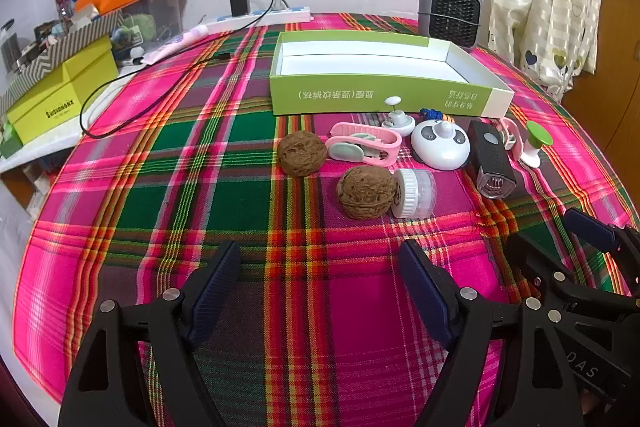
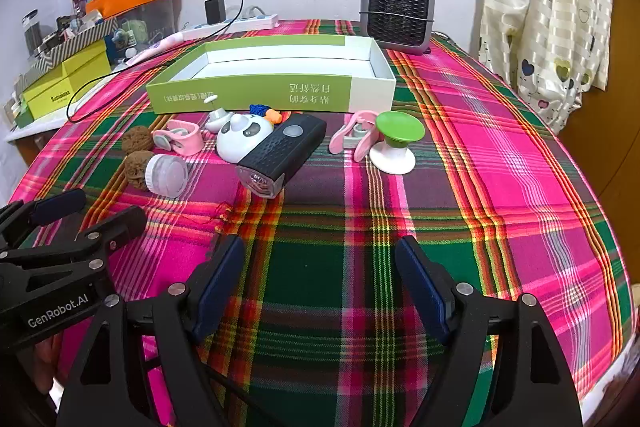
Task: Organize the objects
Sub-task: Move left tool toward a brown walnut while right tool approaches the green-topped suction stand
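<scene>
At 12 o'clock from the left tool (image 1: pixel 320 275) — spread wide, empty, like the right tool (image 2: pixel 320 267) — the near walnut (image 1: pixel 363 191) looks rigid, light, rough-shelled: grip across its middle.

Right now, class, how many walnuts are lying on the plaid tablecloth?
2. One walnut lies left of the pink clip; the other walnut sits nearer the grippers, touching the white-capped jar. None appears hidden behind other items.

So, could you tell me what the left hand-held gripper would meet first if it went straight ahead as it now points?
Probably the nearer walnut, which lies nearly dead ahead of the open left hand-held gripper, with the white-capped jar touching its right side. Depth is hard to judge through the fisheye.
</scene>
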A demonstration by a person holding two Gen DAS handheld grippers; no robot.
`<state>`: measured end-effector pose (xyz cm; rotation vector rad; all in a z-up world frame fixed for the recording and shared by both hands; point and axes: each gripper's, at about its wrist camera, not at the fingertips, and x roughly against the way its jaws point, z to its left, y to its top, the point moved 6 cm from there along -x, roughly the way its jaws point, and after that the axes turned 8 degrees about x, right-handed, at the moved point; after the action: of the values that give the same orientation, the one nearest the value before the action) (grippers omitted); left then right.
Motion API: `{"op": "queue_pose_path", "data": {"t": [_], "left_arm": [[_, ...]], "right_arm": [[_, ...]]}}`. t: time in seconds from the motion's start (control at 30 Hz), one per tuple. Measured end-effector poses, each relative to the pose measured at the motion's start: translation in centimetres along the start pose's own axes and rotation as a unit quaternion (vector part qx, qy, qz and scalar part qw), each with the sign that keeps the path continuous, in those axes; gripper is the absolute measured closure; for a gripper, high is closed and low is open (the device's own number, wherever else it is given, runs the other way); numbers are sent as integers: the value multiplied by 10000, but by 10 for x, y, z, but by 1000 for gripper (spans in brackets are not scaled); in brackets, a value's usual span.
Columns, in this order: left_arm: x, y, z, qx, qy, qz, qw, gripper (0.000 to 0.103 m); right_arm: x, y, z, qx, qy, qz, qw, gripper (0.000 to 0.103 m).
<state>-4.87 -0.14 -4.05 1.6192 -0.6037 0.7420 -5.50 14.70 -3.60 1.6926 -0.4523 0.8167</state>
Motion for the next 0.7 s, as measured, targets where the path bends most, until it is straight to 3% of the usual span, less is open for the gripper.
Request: {"op": "queue_pose_path", "data": {"t": [0.7], "left_arm": [[-2, -1, -1, -80, -53, 47, 9999, 22]], "right_arm": [[-1, 1, 2, 40, 58, 36, 10000, 25]]}}
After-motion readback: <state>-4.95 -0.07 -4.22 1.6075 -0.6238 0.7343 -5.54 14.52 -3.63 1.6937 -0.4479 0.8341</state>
